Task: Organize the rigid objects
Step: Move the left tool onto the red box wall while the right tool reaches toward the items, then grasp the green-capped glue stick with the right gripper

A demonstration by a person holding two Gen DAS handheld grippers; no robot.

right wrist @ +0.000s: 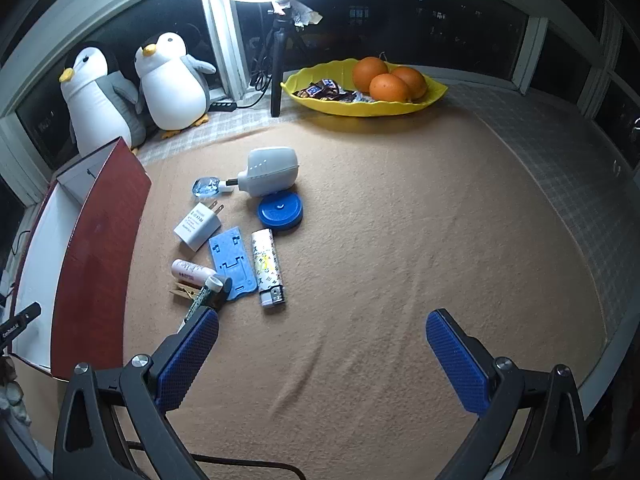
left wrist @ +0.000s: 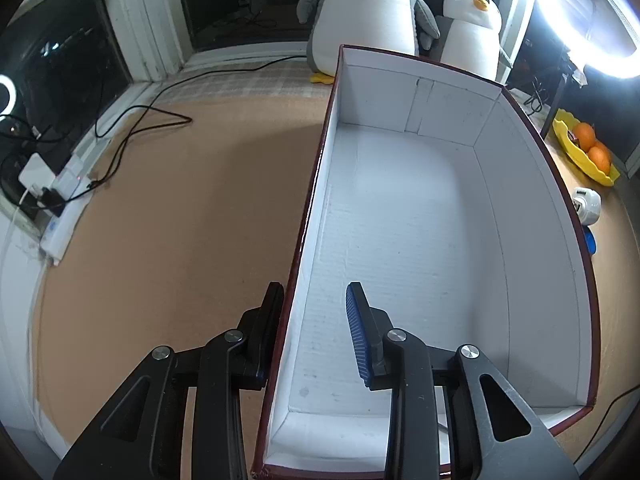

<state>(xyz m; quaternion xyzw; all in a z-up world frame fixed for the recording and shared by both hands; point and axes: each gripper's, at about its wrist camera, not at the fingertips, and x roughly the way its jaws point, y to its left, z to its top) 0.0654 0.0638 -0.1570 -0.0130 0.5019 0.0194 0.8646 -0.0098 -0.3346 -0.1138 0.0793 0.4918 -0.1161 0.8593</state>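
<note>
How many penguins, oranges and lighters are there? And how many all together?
Penguins: 2
Oranges: 3
Lighters: 1
Total: 6
</note>
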